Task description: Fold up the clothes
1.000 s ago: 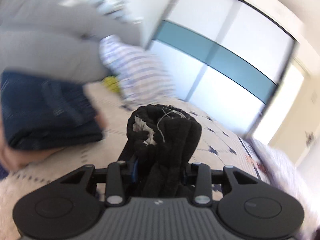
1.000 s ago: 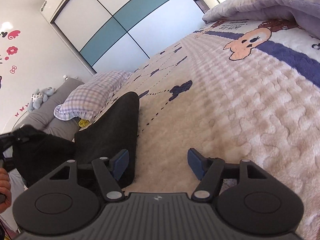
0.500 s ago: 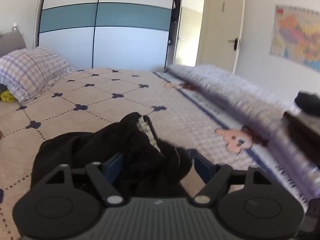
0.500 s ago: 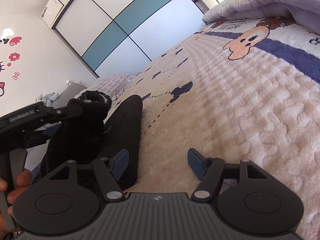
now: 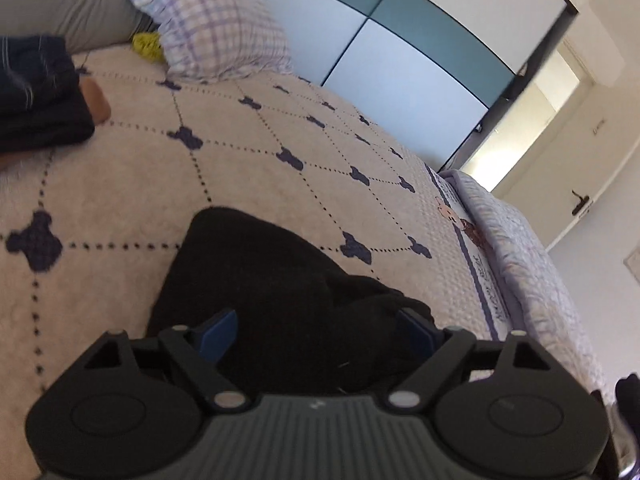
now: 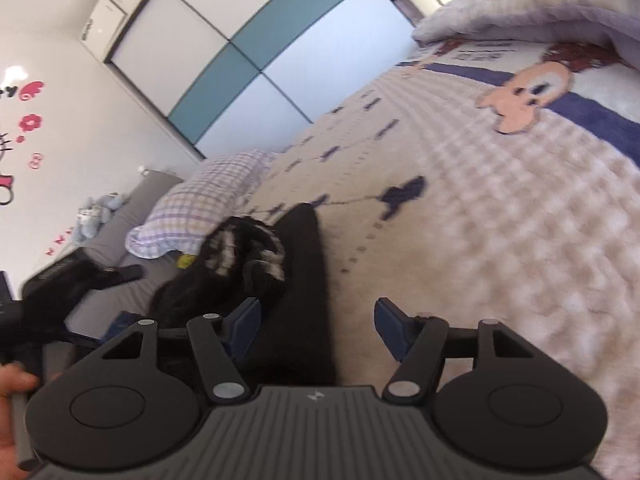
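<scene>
A black garment (image 5: 256, 280) lies on the beige quilted bedspread (image 5: 120, 176). My left gripper (image 5: 316, 332) is open, its blue fingertips (image 5: 218, 334) spread over the near end of the garment, touching nothing. In the right wrist view the black garment (image 6: 300, 280) runs away from me as a long strip, with a bunched end showing a white lining (image 6: 240, 248) on its left. My right gripper (image 6: 318, 326) is open and empty, its left fingertip (image 6: 246, 324) over the garment's near edge.
A folded dark blue garment (image 5: 36, 92) lies at the far left on the bed. A checked pillow (image 5: 216, 28) and a grey headboard (image 5: 68, 4) are beyond it. A lilac duvet (image 5: 532, 272) lies along the right side. Sliding wardrobe doors (image 5: 400, 56) stand behind.
My left gripper held the bunched black garment aloft, then swung over, opened and let it drop onto the bed. The right gripper stayed open and shifted slightly toward the garment.
</scene>
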Demonstrator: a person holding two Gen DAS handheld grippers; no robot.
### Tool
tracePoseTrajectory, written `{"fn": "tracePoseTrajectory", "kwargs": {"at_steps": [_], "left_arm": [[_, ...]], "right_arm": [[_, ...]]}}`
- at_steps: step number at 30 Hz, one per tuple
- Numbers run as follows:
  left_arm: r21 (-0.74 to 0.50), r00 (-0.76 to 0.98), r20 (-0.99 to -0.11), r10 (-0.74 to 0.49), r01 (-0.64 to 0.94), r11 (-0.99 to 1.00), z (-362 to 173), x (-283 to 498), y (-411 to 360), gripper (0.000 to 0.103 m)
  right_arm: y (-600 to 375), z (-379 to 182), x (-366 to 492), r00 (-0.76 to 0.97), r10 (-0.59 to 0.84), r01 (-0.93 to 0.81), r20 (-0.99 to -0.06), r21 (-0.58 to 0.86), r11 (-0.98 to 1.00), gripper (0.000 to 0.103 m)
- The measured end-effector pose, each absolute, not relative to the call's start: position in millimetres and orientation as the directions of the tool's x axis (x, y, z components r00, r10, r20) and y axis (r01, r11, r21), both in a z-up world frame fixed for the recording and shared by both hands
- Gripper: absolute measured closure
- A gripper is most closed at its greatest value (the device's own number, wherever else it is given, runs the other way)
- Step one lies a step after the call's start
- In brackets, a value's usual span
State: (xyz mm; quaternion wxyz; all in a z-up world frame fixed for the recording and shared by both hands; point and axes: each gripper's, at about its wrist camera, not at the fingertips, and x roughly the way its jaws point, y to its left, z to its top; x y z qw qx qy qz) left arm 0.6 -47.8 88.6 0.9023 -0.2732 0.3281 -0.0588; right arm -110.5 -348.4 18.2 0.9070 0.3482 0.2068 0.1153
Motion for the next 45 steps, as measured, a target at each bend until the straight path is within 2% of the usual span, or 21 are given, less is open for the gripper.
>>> {"fn": "tracePoseTrajectory", "kwargs": {"at_steps": [2,5,9,11,12,13,16,19,21,26,27,30,32,34,36,38,41,45], "left_arm": [[-0.527,0.78,-0.563,-0.273,-0.085,0.846,78,2,-58,0.016],[-0.505,0.8,-0.517,-0.303,0.001,0.863,71,-9,-61,0.016],[-0.641,0.8,-0.456,-0.39,0.008,0.767,76,-8,-32,0.017],[-0.661,0.808,-0.451,-0.379,-0.016,0.751,77,-9,-20,0.018],[-0.65,0.806,-0.463,-0.369,-0.026,0.76,78,-8,-18,0.018],[-0.639,0.804,-0.474,-0.358,-0.035,0.768,78,-8,-16,0.018],[-0.539,0.788,-0.532,-0.31,-0.033,0.842,83,-7,-20,0.018],[-0.445,0.8,-0.532,-0.279,0.016,0.896,91,-12,-28,0.018],[-0.394,0.802,-0.532,-0.272,0.05,0.918,94,-14,-33,0.018],[-0.308,0.735,-0.624,-0.267,0.083,0.948,75,-1,-50,0.019],[-0.281,0.722,-0.645,-0.253,0.084,0.956,70,2,-53,0.022],[-0.209,0.716,-0.664,-0.215,0.097,0.973,63,5,-61,0.022],[-0.215,0.712,-0.668,-0.216,0.094,0.972,62,5,-60,0.021],[-0.238,0.709,-0.667,-0.229,0.088,0.967,61,6,-55,0.02],[-0.243,0.702,-0.671,-0.238,0.096,0.965,59,6,-57,0.016],[-0.219,0.696,-0.678,-0.237,0.117,0.969,58,6,-63,0.012],[-0.185,0.694,-0.682,-0.229,0.14,0.973,57,5,-71,0.007],[-0.208,0.698,-0.669,-0.256,0.154,0.966,59,4,-66,0.007]], "right_arm": [[-330,41,-95,0.871,0.413,-0.148,-0.266,0.661,0.736,0.036],[-307,61,-59,0.837,0.436,-0.168,-0.332,0.601,0.781,0.036],[-300,54,-19,0.78,0.476,-0.166,-0.406,0.599,0.783,0.036],[-293,53,-12,0.774,0.464,-0.178,-0.431,0.555,0.812,0.046],[-290,54,-10,0.768,0.46,-0.189,-0.446,0.528,0.828,0.065],[-288,53,-9,0.757,0.457,-0.191,-0.466,0.511,0.838,0.071],[-290,58,-11,0.752,0.461,-0.202,-0.471,0.501,0.841,0.078],[-310,79,-23,0.79,0.474,-0.202,-0.389,0.564,0.801,0.081],[-319,88,-30,0.812,0.462,-0.187,-0.357,0.591,0.785,0.082],[-307,52,-12,0.763,0.411,-0.112,-0.498,0.525,0.844,0.082],[-309,41,-8,0.759,0.415,-0.099,-0.501,0.541,0.835,0.082],[-313,34,-5,0.755,0.429,-0.079,-0.496,0.58,0.81,0.082],[-307,45,-4,0.747,0.411,-0.092,-0.523,0.532,0.842,0.081],[-304,61,-9,0.757,0.382,-0.103,-0.53,0.481,0.871,0.063],[-301,82,-16,0.805,0.326,-0.106,-0.496,0.42,0.901,0.062],[-295,99,-17,0.83,0.343,-0.16,-0.441,0.4,0.903,0.054],[-276,110,-5,0.815,0.405,-0.262,-0.414,0.36,0.895,0.054],[-254,81,29,0.761,0.387,-0.288,-0.521,0.262,0.921,0.059]]}}
